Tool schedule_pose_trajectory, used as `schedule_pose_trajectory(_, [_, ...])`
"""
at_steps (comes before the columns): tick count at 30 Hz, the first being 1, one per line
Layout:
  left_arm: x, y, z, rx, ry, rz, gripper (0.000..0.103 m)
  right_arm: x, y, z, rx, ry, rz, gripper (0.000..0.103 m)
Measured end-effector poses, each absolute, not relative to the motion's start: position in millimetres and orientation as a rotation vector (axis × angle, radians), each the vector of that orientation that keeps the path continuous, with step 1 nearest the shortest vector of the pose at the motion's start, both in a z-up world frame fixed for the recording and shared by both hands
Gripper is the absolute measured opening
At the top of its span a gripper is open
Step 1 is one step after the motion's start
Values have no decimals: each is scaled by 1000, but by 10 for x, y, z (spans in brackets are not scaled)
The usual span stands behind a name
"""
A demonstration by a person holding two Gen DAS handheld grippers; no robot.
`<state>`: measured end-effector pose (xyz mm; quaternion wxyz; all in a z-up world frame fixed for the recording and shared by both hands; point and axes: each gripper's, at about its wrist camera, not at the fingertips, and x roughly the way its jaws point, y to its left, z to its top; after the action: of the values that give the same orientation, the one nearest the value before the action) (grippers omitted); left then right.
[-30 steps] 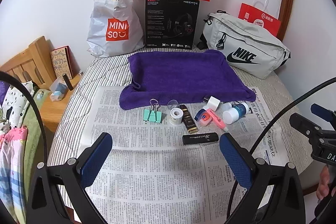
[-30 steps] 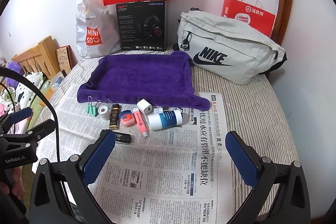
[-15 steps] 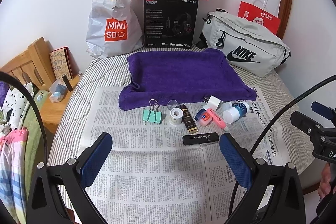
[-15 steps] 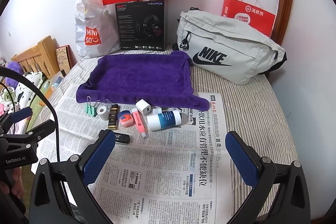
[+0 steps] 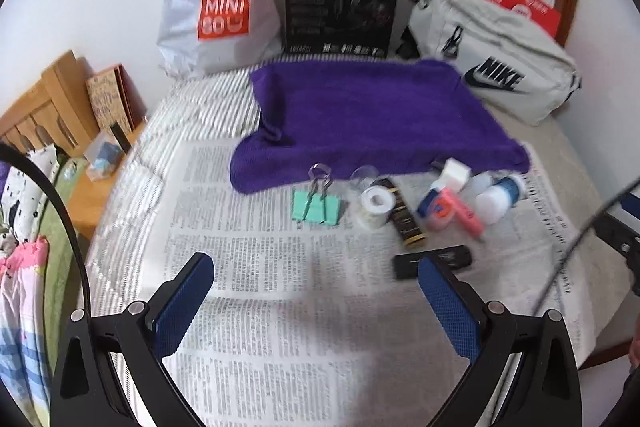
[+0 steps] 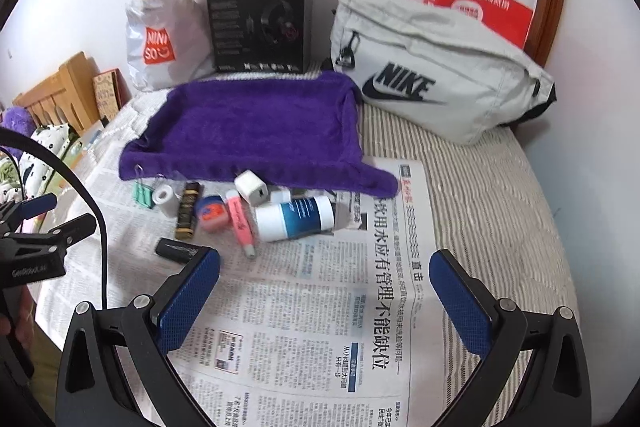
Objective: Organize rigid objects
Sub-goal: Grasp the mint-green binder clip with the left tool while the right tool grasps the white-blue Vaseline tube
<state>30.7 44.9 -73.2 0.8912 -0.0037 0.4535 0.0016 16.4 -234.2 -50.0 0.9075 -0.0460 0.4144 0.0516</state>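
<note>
- Both pairs of fingers are spread wide and hold nothing: the left gripper [image 5: 314,291] and the right gripper [image 6: 324,289] hang above the newspaper [image 6: 320,327], their pads covered in blue dimpled rubber.
- Small rigid things lie in a row on the newspaper just before the near edge of the purple towel [image 6: 256,123]: a mint binder clip [image 5: 318,205] with wire handles, a white tape roll [image 5: 376,205], a dark gold-printed tube [image 5: 406,223], a round pink-and-blue tin [image 6: 212,215], a slim pink tube [image 6: 240,223], a white cube charger [image 6: 251,188] and a white-and-blue bottle [image 6: 296,217] lying on its side.
- A flat black stick [image 6: 178,250] lies apart, nearer the grippers; in each wrist view one fingertip hides one of its ends.
- The towel is plush and rumpled, its middle bare.
- Along the far edge of the bed [image 6: 480,211] stand a white plastic Miniso bag [image 5: 218,3], a black box [image 6: 260,23], a grey Nike bag [image 6: 436,75] and red paper bags against the wall.
- The newspaper's near half is free; striped bedding shows open at the right edge.
</note>
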Motion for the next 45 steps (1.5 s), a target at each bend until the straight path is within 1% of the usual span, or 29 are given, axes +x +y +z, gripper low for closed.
schedule_pose_trajectory(6, [620,558,-1098,-7,967,-14,102,291,-2439,-736,-35,896,132,103])
schedule_pose_trajectory(10, [801,576,-1235,31,970,-23,102,395,-2488,-870,12,920,137,103])
schedule_pose_trajectory(13, [932,581,-1313,41,970,-34,101,483,-2478,-985,-8,948,110,103])
schedule_pose_trajectory(14, [974,580,-1343,45,973,-39,98,505,-2480,-1015,-14,959,106,103])
schedule_pose_trajectory(15, [1004,581,-1362,44,967,-43,88,525,-2476,-1052,-24,968,98,103])
schedule_pose_trajectory(16, [1025,584,-1385,41,968,-50,86,546,-2467,-1092,-36,974,91,101])
schedule_pose_trajectory(22, [1097,554,-1458,54,955,-81,79,641,-2491,-1229,-29,995,95,101])
schedule_pose_trajectory(25, [1115,532,-1462,62,952,-84,78,688,-2475,-1266,-28,998,106,101])
schedule_pose_trajectory(26, [1121,526,-1464,61,955,-88,74,709,-2469,-1281,-30,1000,109,101])
schedule_pose_trajectory(27, [1121,526,-1448,52,954,-92,61,726,-2462,-1295,-32,1003,110,101])
schedule_pose_trajectory(28, [1115,526,-1426,46,948,-94,52,742,-2459,-1306,-33,1004,110,101])
schedule_pose_trajectory(29, [1111,533,-1420,38,945,-94,40,759,-2458,-1317,-31,1004,112,101])
schedule_pose_trajectory(35, [1078,539,-1431,34,921,-96,39,859,-2459,-1363,29,1007,174,101])
schedule_pose_trajectory(42, [1071,509,-1436,51,920,-91,39,964,-2248,-1306,-42,950,244,101])
schedule_pose_trajectory(45, [1078,506,-1437,51,923,-92,39,1051,-2142,-1383,-78,957,256,101])
